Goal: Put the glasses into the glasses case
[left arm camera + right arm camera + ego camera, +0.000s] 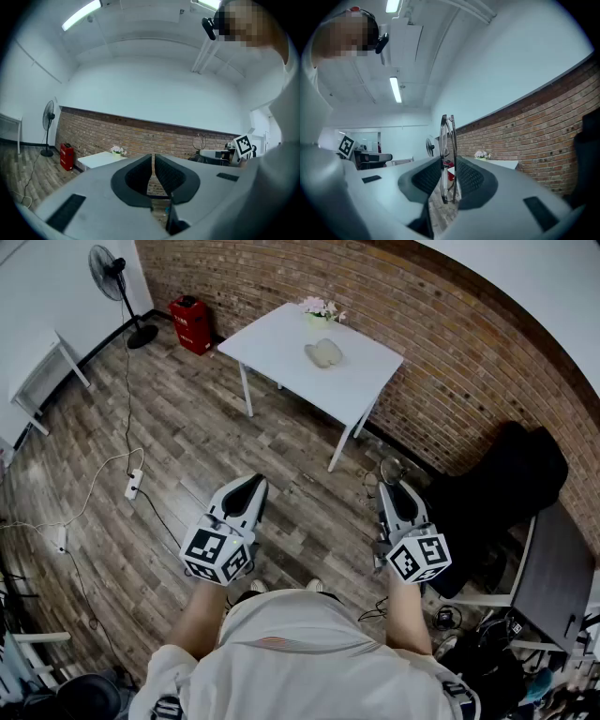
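My left claw (251, 484), at seven o'clock, is clenched on nothing. At twelve o'clock, well apart from both claws, the glasses case (324, 353) lies on the white table (272, 338). At five o'clock, my right claw (392, 488) grasps the folded glasses (448, 159) upright.

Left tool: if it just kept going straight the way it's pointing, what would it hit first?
Most likely the brick wall, seen dead ahead past the closed jaws of the left tool. The white table stands just left of that line and might get clipped first; depth is unclear.
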### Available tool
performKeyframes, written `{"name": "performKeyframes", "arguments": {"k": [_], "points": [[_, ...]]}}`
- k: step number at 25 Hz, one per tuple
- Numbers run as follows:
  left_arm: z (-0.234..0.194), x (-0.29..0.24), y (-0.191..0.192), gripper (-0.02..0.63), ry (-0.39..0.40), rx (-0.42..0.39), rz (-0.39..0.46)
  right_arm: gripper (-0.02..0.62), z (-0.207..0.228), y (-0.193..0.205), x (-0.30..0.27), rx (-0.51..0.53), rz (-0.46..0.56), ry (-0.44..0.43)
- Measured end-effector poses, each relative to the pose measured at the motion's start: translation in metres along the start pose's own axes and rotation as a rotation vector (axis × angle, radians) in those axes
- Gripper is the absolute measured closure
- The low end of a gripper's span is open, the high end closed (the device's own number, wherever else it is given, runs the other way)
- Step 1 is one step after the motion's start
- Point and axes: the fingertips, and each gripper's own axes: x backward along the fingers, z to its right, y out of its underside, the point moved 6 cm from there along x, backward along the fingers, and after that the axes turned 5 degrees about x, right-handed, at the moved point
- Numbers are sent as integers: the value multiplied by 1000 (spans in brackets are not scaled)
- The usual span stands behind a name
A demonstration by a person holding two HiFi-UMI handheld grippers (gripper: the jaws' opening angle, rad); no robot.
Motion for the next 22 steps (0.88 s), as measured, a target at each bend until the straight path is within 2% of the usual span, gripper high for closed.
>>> {"name": "performKeyframes", "arguments": {"k": [10, 22], "points": [[-7, 13, 4, 575, -2, -10, -31, 445, -14, 13, -7, -20, -32, -9], [-32, 29, 8, 575, -4, 18, -33, 445, -36, 21, -21, -29, -52, -6]]}}
